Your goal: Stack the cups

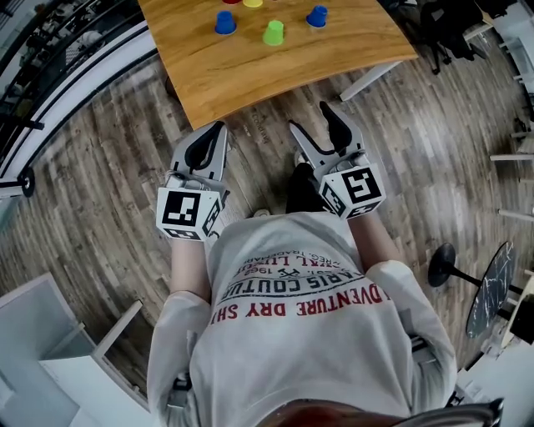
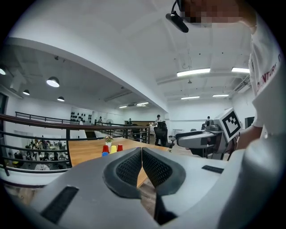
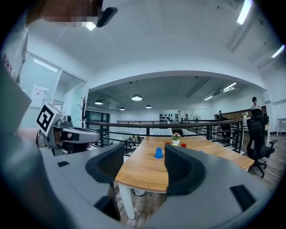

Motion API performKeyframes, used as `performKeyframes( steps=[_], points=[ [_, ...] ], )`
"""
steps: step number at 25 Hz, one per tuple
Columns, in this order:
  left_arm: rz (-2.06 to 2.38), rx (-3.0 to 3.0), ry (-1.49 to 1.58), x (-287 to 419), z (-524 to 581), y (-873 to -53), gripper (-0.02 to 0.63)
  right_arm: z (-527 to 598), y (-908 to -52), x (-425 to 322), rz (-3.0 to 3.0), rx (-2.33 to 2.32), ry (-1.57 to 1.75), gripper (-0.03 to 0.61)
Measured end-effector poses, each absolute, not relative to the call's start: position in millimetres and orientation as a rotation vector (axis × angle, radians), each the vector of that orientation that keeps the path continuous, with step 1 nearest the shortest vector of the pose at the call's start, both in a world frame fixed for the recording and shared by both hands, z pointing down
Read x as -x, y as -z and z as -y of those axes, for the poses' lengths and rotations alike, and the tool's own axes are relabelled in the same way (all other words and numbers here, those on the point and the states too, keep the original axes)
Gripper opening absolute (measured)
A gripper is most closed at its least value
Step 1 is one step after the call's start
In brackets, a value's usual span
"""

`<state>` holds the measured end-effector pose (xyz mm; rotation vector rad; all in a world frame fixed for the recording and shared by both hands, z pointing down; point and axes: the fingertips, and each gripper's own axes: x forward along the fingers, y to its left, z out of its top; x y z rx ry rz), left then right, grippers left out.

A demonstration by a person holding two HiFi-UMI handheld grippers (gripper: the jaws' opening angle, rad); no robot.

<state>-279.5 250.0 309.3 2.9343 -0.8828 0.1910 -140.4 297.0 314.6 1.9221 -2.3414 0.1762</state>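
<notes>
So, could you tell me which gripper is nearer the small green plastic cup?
Right. The right gripper is off the wooden table's near edge, slightly right of the green plastic cup; the left gripper is farther, to its left.

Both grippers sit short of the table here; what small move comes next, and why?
Probably reach the open, empty right gripper forward over the wooden table toward the small green plastic cup: both grippers hang over the plank floor, and the left gripper is shut.

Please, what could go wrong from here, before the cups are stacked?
1. The left tongs are shut and empty; unless they open, they may push a cup over instead of gripping it.
2. The green cup stands between two blue cups; the open right tongs might bump a neighbour.
</notes>
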Motion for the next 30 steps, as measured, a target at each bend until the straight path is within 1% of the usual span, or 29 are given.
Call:
performKeyframes(
  steps=[7,12,20,26,30],
  points=[
    [1.027,-2.874,-0.234,241.1,-198.5,-319.9,0.017,-229.2,-326.2,99.5,2.479,-1.794,-0.224,0.282],
    [1.110,-2.790,-0.189,196.1,-151.9,-319.8,0.017,-167.7,-326.8,58.0,2.534,-1.667,-0.178,0.282],
    [1.345,-2.680,-0.211,133.2,-82.2,-322.7,0.017,-82.1,-341.7,-9.6,2.624,-1.447,-0.260,0.282],
    [1.431,-2.597,-0.240,104.7,-54.2,-334.3,0.017,-39.2,-360.9,-32.9,2.637,-1.295,-0.327,0.282],
    [1.456,-2.545,-0.298,100.3,-48.0,-350.8,0.017,-22.5,-374.4,-32.2,2.635,-1.199,-0.372,0.282]
  ],
)
